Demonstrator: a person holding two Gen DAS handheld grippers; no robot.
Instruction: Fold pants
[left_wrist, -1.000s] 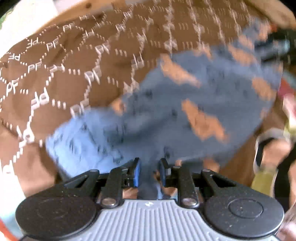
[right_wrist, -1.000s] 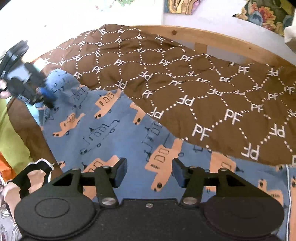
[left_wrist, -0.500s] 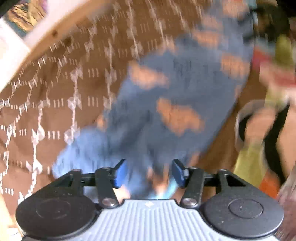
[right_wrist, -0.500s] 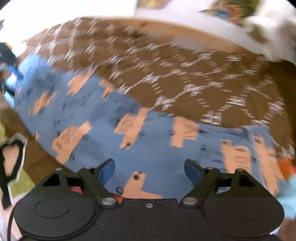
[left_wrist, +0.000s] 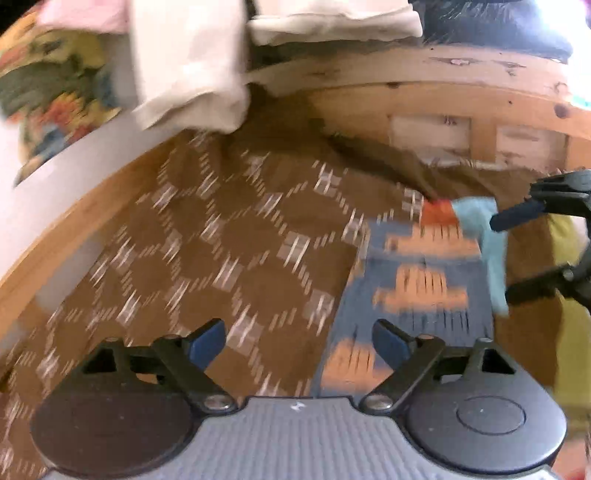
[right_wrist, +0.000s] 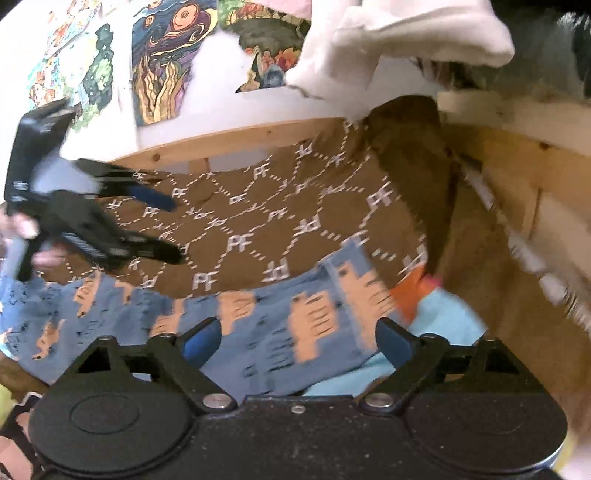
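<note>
My left gripper (left_wrist: 298, 341): jaws opening, already wide, nothing between them, only brown patterned blanket (left_wrist: 229, 240) below. My right gripper (right_wrist: 298, 341): jaws spread wide, no cloth pinched. Pants (right_wrist: 258, 325), blue with orange car print, lie flat on blanket near front edge of bed, under right gripper. Light blue cloth (right_wrist: 443, 314) beside pants. Wooden bed frame (left_wrist: 443, 92) behind. Picture blurred.

Brown patterned blanket (right_wrist: 258, 221), wooden bed frame (left_wrist: 424, 99), white cloth (right_wrist: 399, 40), wall pictures (right_wrist: 162, 66)
</note>
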